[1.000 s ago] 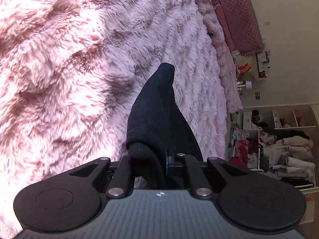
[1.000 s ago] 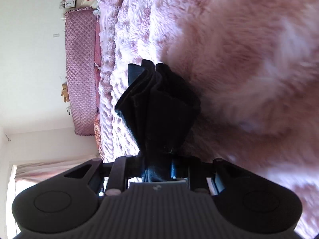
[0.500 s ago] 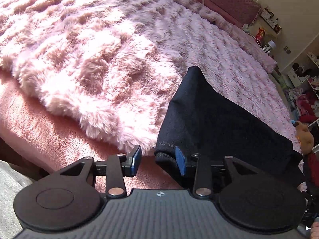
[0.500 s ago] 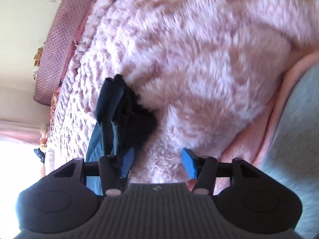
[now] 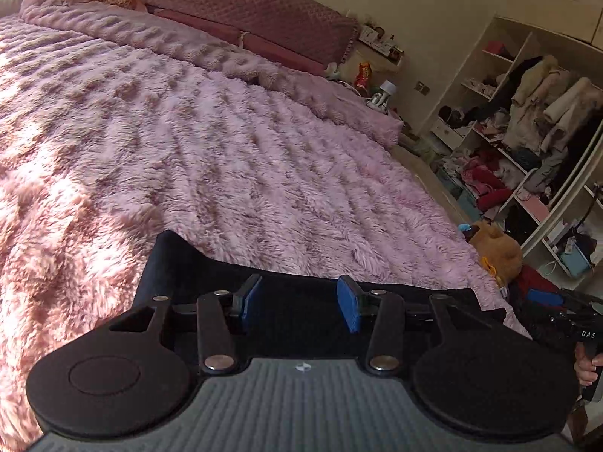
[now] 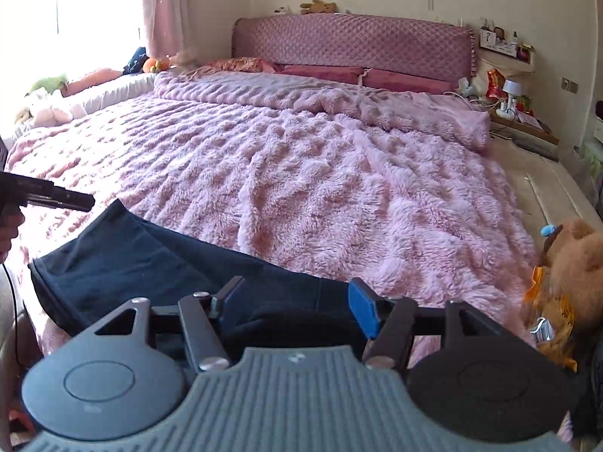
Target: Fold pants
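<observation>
Dark pants (image 6: 124,263) lie folded along the near edge of the pink furry bed (image 6: 301,173). Both the left hand-held gripper (image 5: 299,305) and right hand-held gripper (image 6: 297,303) hover spread and empty above them. Judging by this, one fold is laid; next comes regrasping an end to fold again.

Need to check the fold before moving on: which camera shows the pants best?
The right wrist view: the dark pants lie flat on the pink blanket, with edges and layers visible. In the left wrist view the left gripper covers most of them.
</observation>
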